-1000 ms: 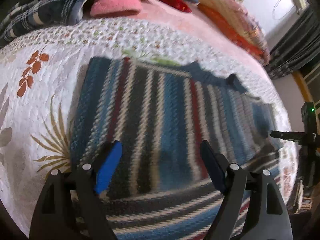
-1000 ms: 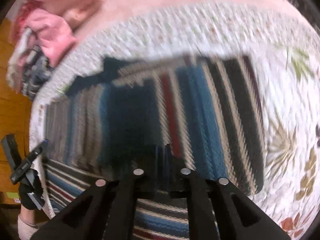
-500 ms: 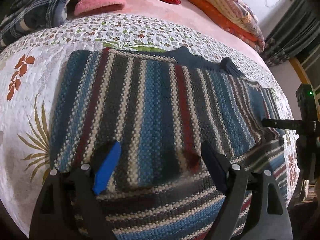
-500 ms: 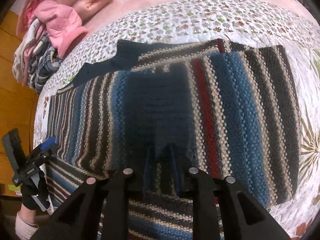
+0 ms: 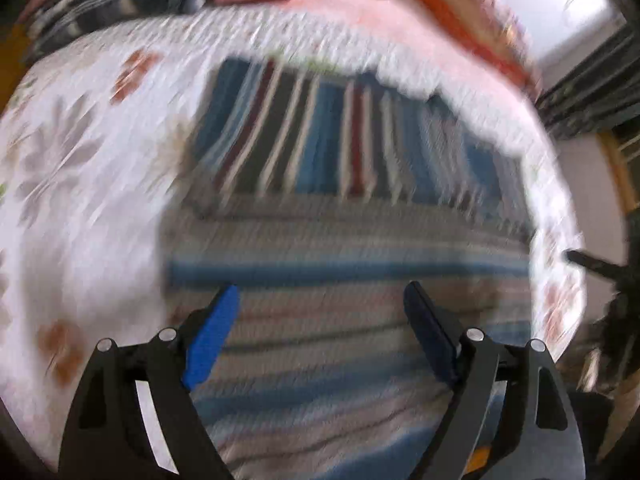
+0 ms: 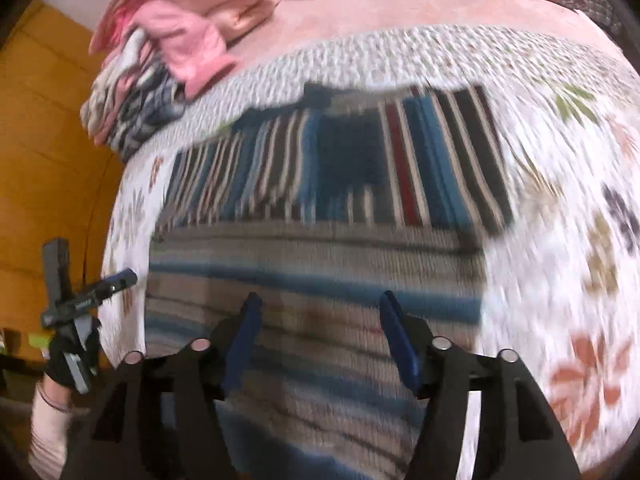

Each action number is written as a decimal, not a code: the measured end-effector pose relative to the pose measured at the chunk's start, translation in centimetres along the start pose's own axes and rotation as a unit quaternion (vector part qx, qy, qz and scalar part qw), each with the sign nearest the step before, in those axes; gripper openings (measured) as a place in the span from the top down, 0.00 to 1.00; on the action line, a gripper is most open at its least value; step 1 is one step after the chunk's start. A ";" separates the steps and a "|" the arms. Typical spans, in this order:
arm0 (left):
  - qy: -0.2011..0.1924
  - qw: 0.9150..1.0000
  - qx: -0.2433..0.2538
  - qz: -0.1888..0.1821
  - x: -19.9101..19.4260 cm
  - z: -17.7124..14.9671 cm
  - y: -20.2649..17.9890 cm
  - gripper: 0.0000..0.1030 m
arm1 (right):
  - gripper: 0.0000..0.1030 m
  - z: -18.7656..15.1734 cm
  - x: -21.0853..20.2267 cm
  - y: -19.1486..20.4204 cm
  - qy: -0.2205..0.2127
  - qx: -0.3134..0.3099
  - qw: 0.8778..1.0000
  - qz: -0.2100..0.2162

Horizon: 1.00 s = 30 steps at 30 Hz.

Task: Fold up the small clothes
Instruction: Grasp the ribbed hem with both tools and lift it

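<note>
Striped knit sweater (image 5: 360,184) lies flat on bed quilt (image 5: 80,200): soft, floppy, prob. grippy. Left gripper (image 5: 320,320) & right gripper (image 6: 320,320) jaws apart, nothing held. Take hold at near hem corners.

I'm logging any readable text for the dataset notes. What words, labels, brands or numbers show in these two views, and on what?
None can be read.
Left gripper, seen in the right wrist view: a pale mark on its black body, too small and blurred to read.
Striped knit sweater: stripes only, no label in view.
Floral quilt: leaf and flower print, no lettering.
Right gripper: no markings visible.
</note>
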<state>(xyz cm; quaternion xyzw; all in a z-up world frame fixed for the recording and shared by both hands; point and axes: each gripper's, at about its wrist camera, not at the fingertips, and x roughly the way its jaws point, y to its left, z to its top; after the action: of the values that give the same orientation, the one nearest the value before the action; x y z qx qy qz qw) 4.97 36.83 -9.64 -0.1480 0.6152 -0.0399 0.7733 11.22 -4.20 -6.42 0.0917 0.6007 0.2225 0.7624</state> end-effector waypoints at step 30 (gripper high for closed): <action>0.129 0.988 -0.084 -0.005 2.7 -17.1 3.4 0.18 | 0.36 -20.8 4.6 -3.9 0.088 0.072 0.994 -0.003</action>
<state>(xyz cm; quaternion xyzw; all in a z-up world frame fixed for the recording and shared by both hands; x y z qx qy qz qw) -11.24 36.29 -16.53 -0.2094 0.7101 -0.0103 0.6722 -6.95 -8.27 -17.50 0.1249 0.6800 0.1834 0.6988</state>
